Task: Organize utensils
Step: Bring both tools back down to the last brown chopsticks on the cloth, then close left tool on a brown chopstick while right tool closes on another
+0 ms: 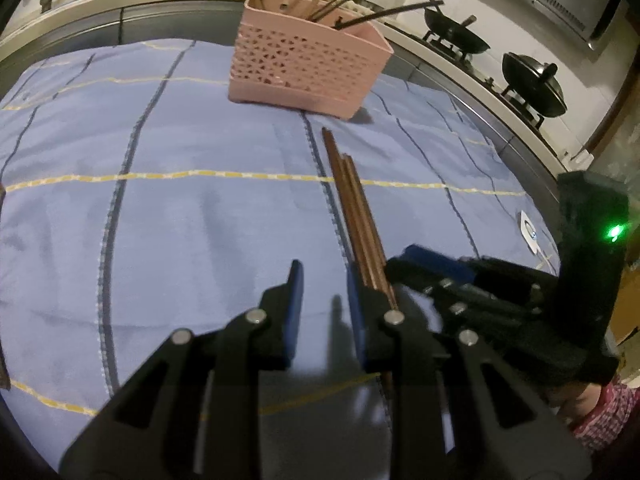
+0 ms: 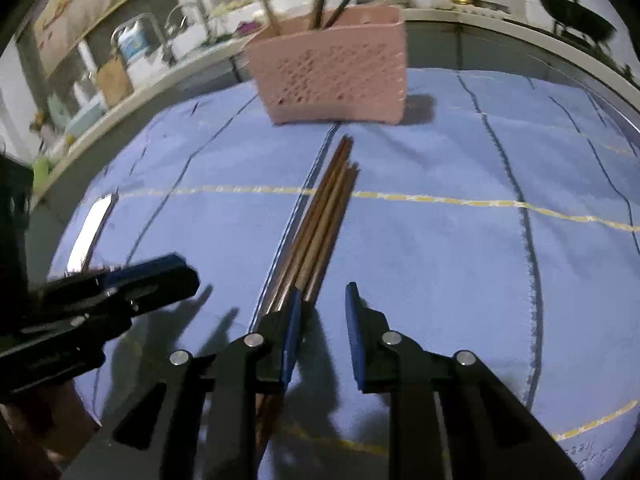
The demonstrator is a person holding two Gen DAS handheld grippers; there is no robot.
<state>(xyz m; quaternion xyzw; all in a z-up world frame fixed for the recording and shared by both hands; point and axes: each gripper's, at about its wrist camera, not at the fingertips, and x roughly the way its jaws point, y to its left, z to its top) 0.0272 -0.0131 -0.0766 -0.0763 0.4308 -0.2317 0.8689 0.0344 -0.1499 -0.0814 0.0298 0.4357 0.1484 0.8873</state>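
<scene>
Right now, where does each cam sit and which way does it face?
Left wrist: on the left gripper, angled down over the cloth toward the basket; shows its own fingers and the right gripper.
Right wrist: on the right gripper, same heading; left gripper at left edge.
Shared: chopsticks, basket, cloth.

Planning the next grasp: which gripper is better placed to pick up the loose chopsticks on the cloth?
Marginal, probably right. The chopsticks lie between the two, outside both gaps. The right gripper has them against its left finger; the left gripper looks similarly offset.
</scene>
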